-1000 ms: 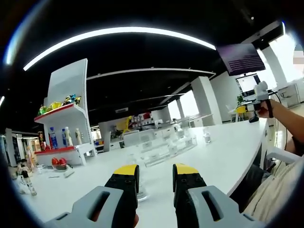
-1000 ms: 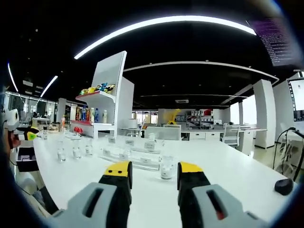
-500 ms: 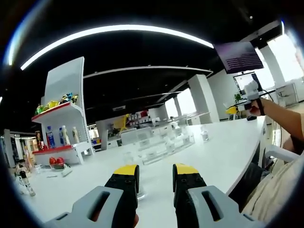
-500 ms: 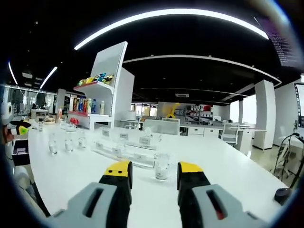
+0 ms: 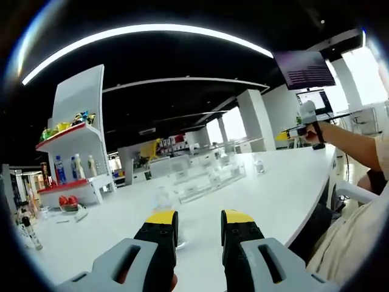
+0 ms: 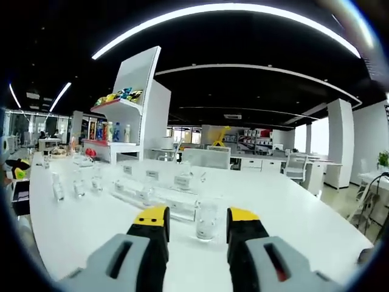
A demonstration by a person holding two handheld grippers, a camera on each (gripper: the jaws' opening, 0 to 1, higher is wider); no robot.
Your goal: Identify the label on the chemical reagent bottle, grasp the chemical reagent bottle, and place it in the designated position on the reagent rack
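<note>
Left gripper: the left gripper (image 5: 199, 224) hovered low over the white table (image 5: 267, 194), its yellow-tipped jaws parted with a clear gap and nothing between them.
Left gripper's nearest thing: a small clear reagent bottle (image 5: 163, 201) stood upright on the table just beyond the left jaw's tip, partly hidden by it; whether it touched the jaw could not be told.
Right gripper: the right gripper (image 6: 197, 222) also had its jaws apart and gripped nothing.
Bottle at the right gripper: a clear glass reagent bottle (image 6: 206, 220) stood upright on the table, seen in the gap between the two yellow tips but beyond them and not clamped; its long axis ran vertical, mouth upward. Its label was too small to read.
Reagent rack: a clear stepped reagent rack (image 6: 157, 188) with small white tags lay just behind that bottle, stretching away to the left.
Other bottles: three more small clear bottles (image 6: 78, 185) stood upright in a row near the table's left edge, well apart from the rack's near end.
Background: a white display shelf (image 6: 124, 125) carried coloured drink bottles.
Person: a forearm (image 5: 349, 139) reached in at the right of the left gripper view, holding the other gripper above the table's far edge.
</note>
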